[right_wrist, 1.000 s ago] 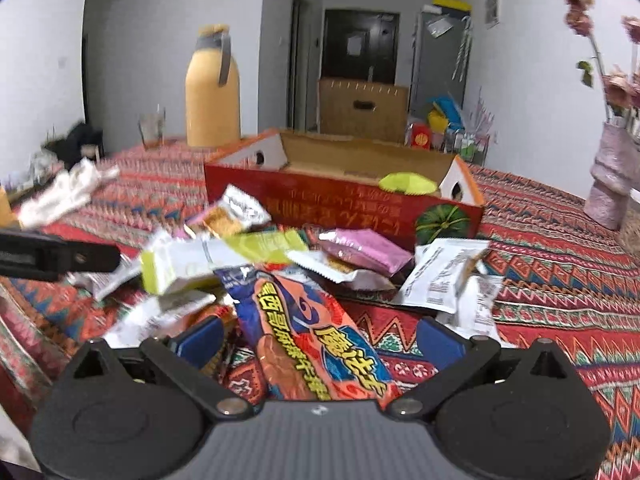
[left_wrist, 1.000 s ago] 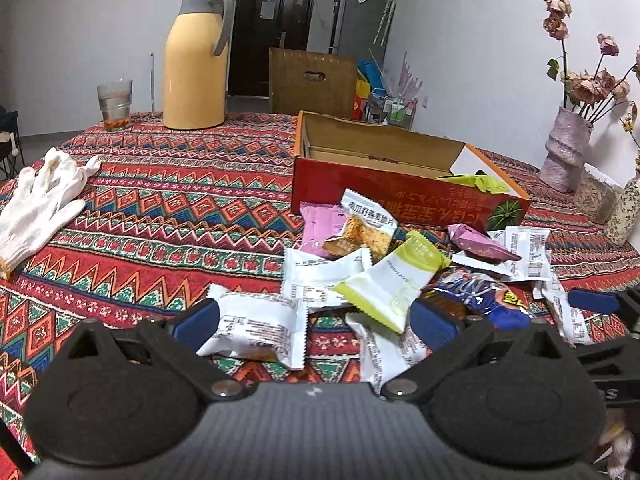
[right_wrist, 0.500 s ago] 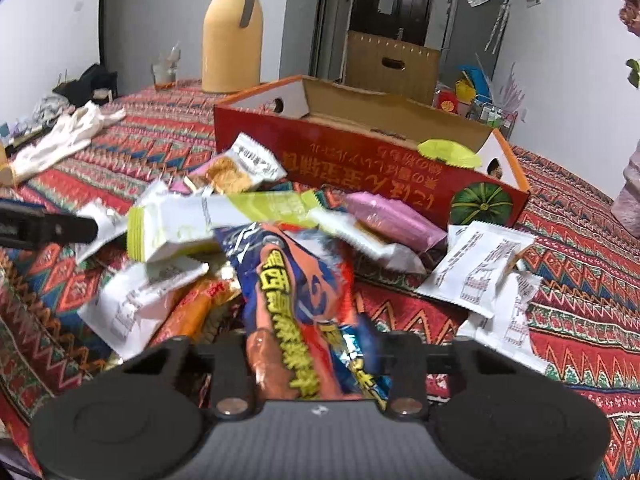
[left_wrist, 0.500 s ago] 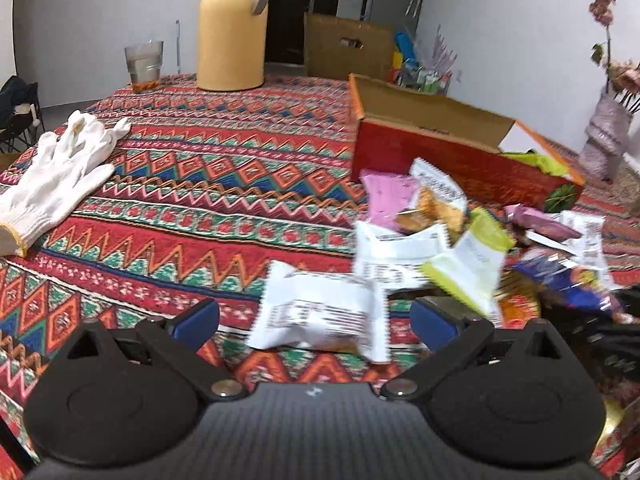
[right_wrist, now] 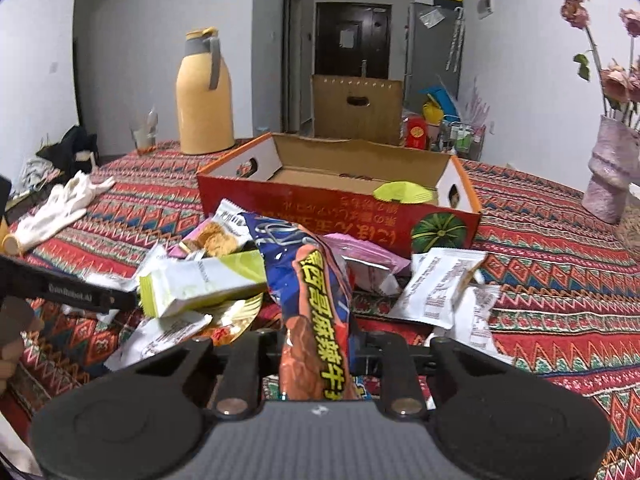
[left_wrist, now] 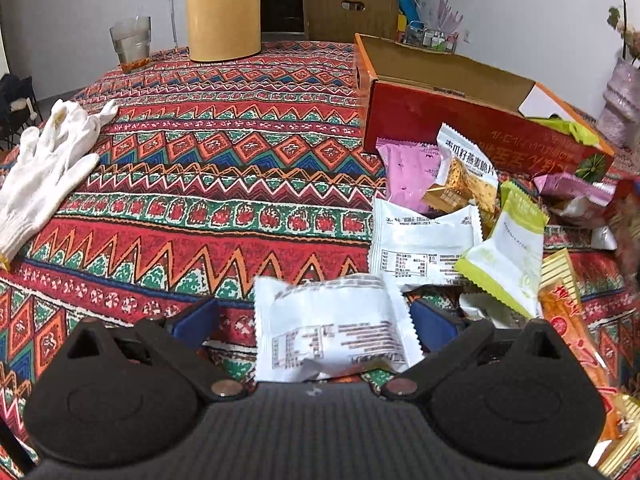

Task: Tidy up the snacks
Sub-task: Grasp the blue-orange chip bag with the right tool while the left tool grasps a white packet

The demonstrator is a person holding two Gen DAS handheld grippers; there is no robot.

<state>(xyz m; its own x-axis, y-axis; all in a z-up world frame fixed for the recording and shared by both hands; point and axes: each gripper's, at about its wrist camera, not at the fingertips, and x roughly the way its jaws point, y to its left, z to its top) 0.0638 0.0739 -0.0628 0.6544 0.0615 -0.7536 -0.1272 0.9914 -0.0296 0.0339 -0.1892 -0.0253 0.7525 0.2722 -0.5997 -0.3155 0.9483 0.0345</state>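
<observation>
Yellow characters run down the blue-and-orange snack packet (right_wrist: 316, 312) at the centre of the right wrist view, too distorted to read surely; the right gripper (right_wrist: 316, 354) is clamped on its lower end, and the packet stands up in front of the red cardboard box (right_wrist: 340, 210). Gold writing, upside down, crosses that box's front beside a printed pumpkin. In the left wrist view, the left gripper (left_wrist: 314, 322) has its jaws spread wide around a white packet (left_wrist: 332, 332) printed with fine black text, at lower centre. To the right lies a heap of snacks (left_wrist: 460, 216). A white glove (left_wrist: 44, 172) lies at left, a yellow thermos (left_wrist: 223, 12) and a glass (left_wrist: 131, 44) at the top.
</observation>
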